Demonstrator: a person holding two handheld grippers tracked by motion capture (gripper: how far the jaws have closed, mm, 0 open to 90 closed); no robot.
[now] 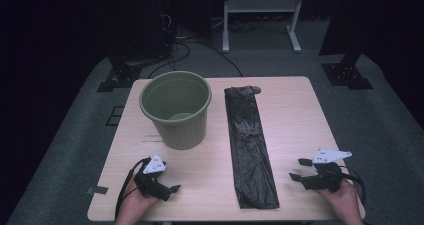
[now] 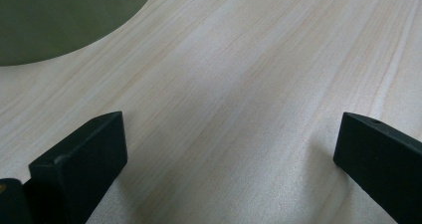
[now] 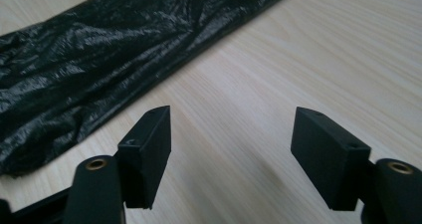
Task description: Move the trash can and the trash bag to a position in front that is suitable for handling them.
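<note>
On the table point(image 1: 295, 115), empty green bin point(image 1: 176, 109) beside flat black bag point(image 1: 248, 142).

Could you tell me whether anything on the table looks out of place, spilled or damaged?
Nothing stands out. The green bin stands upright on the wooden table, and the folded black bag lies flat beside it, apart from it, wrinkled but with no tear that I can see. Nothing is spilled.

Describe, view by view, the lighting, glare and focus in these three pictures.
High view: the table is lit, surroundings nearly black. Left gripper view: green bin soft, out of focus. Right gripper view: glare speckles the black bag; the near claw pads are sharp.
</note>
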